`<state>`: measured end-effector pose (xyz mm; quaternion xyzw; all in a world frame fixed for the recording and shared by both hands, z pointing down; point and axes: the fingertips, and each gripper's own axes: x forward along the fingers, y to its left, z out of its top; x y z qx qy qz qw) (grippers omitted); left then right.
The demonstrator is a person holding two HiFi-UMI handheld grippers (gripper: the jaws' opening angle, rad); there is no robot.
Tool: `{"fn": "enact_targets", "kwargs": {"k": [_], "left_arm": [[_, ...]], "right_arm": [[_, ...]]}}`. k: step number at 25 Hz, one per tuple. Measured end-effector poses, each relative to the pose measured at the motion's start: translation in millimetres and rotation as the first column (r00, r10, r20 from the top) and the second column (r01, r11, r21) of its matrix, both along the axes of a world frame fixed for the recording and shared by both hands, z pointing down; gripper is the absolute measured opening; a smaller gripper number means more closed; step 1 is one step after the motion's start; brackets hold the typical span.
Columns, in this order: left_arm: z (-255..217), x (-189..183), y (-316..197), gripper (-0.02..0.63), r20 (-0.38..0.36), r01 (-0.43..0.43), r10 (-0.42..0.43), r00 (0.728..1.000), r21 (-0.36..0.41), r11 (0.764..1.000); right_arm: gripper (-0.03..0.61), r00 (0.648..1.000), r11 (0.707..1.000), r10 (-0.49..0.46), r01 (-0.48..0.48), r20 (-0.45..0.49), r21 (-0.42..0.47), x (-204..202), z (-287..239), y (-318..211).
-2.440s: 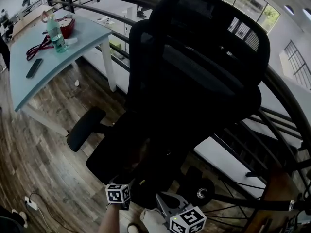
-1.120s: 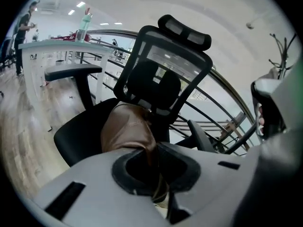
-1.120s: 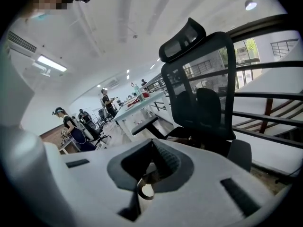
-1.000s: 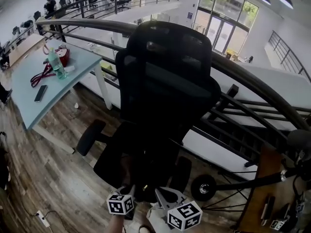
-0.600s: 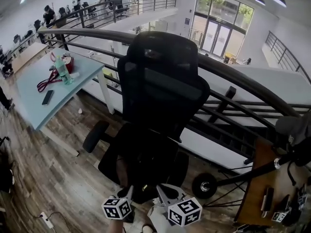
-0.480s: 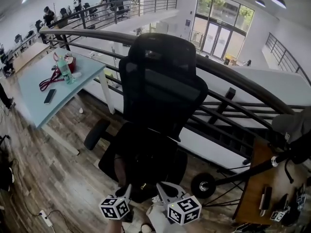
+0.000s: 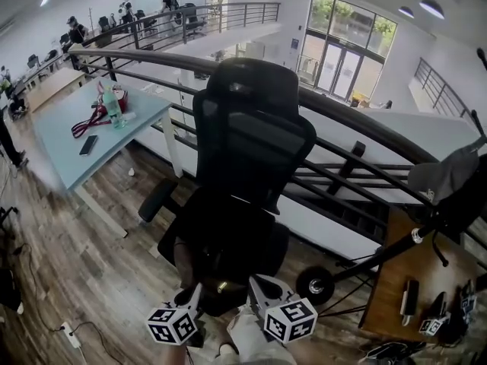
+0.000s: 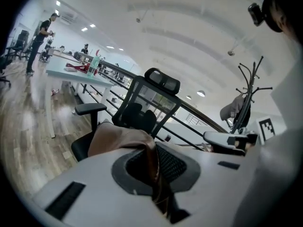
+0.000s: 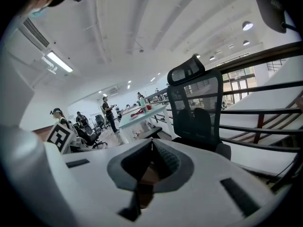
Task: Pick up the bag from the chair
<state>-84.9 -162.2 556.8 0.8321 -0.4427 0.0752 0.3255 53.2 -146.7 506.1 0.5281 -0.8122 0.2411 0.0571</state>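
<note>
A black mesh office chair [image 7: 251, 143] stands in the middle of the head view. A tan-brown bag [image 7: 183, 255] shows dimly at the front left of its dark seat. Both grippers sit side by side at the seat's front edge. In the left gripper view the tan bag [image 8: 113, 137] lies just ahead, and its brown strap runs into my left gripper [image 8: 151, 148], which is shut on it. My left gripper [image 7: 194, 295] and right gripper [image 7: 259, 289] are close together. The right gripper [image 9: 151, 143] is shut, with brown material in the hollow behind its tips. The chair [image 9: 196, 108] rises behind.
A light-blue table [image 7: 68, 139] with a bottle, a red pouch and a phone stands at the left. A curved railing [image 7: 365, 128] runs behind the chair. A coat stand with a grey cap [image 7: 445, 177] and a wooden desk [image 7: 392, 291] are at the right. People stand far off.
The head view has pulled back and lifted, so the chair looks smaller and more of the hall shows. Both grippers stay together at the seat's front.
</note>
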Motion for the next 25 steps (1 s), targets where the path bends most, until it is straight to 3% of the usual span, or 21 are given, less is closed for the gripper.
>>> {"fn": "enact_targets", "kwargs": {"k": [8, 25], "left_arm": [[-37.7, -15.6, 35.7, 0.015, -0.014, 0.006, -0.005, 1.000, 0.046, 0.999], [-71.3, -32.7, 83.5, 0.015, -0.075, -0.016, 0.024, 0.997, 0.107, 0.994]], "right_arm": [[0.002, 1.000, 1.000, 0.011, -0.010, -0.025, 0.027, -1.6, -13.0, 27.5], [0.002, 0.998, 0.999, -0.010, 0.013, -0.069, 0.052, -15.4, -20.1, 57.4]]}}
